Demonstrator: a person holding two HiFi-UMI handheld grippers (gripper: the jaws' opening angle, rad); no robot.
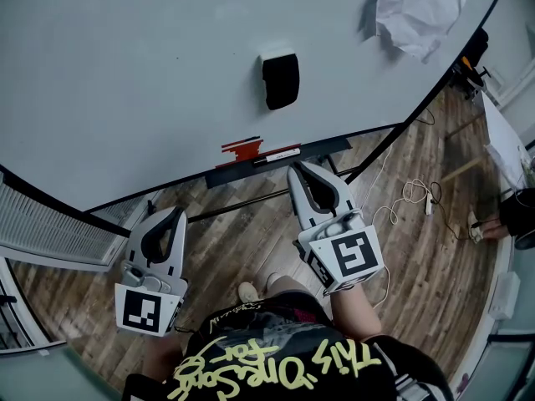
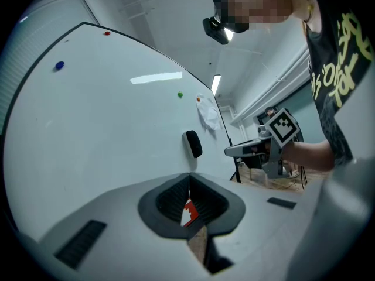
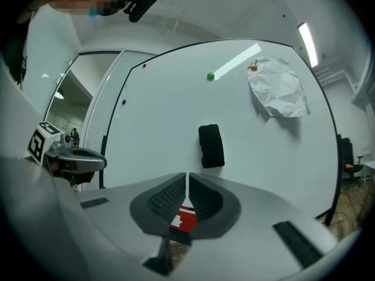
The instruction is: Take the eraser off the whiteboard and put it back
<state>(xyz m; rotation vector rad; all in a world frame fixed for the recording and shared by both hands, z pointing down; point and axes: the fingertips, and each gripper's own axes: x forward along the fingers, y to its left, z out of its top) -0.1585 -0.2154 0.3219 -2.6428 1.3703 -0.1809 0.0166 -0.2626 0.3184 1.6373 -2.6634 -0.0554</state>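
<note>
A black eraser clings to the whiteboard, upright, a little above the board's tray. In the right gripper view the eraser sits just above and right of my right gripper, whose jaws are shut with nothing between them. In the head view the right gripper is below the eraser, close to the tray and apart from the eraser. My left gripper is lower and to the left, also shut and empty. The left gripper view shows the eraser beyond my left gripper.
A red object lies on the marker tray under the board. Crumpled paper is stuck to the board at the upper right, near a green magnet. Cables lie on the wooden floor; a ribbed panel stands at the left.
</note>
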